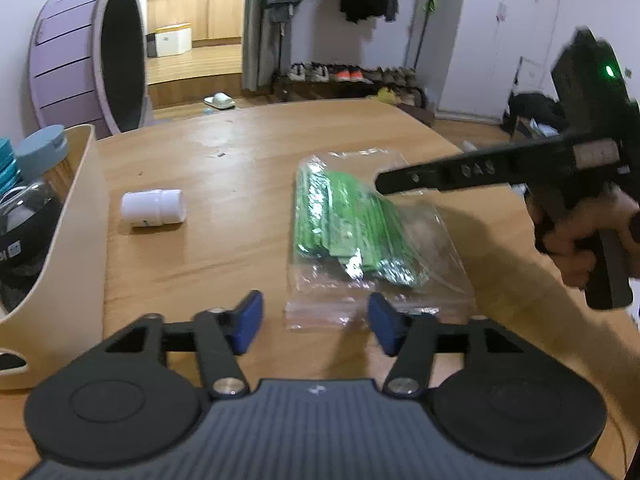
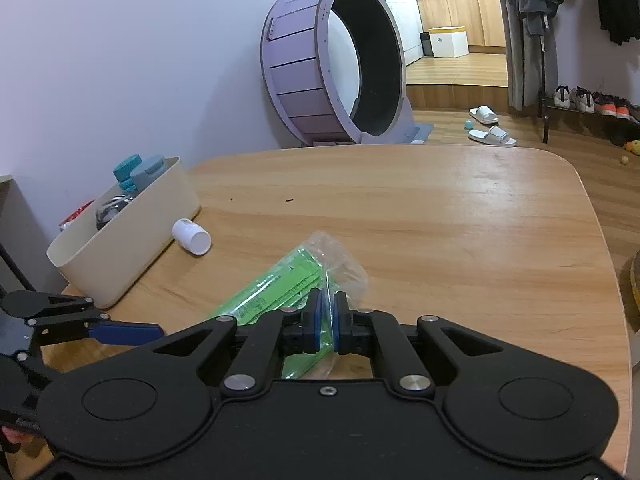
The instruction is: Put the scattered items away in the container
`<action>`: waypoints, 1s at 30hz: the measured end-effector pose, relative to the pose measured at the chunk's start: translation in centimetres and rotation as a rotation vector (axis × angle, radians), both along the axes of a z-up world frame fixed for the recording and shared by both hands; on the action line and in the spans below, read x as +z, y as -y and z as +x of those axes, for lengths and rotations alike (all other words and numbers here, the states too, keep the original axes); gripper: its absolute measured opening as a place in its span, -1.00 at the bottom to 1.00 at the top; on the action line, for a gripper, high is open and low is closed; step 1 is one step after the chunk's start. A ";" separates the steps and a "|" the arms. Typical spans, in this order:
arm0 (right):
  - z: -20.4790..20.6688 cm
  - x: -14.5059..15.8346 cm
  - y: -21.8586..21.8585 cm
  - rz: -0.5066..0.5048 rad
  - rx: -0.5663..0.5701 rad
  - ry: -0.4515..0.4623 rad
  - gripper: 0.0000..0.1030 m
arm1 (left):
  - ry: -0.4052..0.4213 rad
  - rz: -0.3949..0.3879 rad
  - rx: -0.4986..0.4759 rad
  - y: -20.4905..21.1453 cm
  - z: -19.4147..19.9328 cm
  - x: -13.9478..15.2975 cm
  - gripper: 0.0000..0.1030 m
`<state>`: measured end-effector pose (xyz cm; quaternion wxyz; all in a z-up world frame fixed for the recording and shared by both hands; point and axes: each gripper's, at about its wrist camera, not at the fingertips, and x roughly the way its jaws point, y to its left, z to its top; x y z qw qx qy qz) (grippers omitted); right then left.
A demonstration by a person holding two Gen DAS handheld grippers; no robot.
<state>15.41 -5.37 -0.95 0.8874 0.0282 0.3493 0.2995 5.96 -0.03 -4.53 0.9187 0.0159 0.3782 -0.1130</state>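
Observation:
A clear zip bag of green packets lies on the wooden table. My right gripper is shut on the bag's plastic edge; from the left wrist view, its tip sits over the bag's far right side. My left gripper stands open just in front of the bag's zip end, holding nothing. A white bottle lies on its side to the left, close to the beige container.
The container holds teal-lidded bottles and a glass jar. A hand grips the right tool. Beyond the table stand a purple wheel, slippers and a shoe rack.

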 end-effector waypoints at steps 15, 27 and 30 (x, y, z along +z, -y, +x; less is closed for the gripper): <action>0.1 -0.4 0.6 0.021 -0.003 -0.021 -0.86 | 0.021 -0.055 0.099 -0.8 0.1 -0.2 -1.00; 0.2 -0.3 0.9 0.068 -0.005 -0.016 -0.88 | 0.089 -0.106 0.079 -1.5 -0.7 0.7 -1.00; 0.0 0.4 1.3 0.108 0.001 -0.004 -0.88 | 0.089 -0.129 0.070 -1.8 -0.7 1.0 -0.98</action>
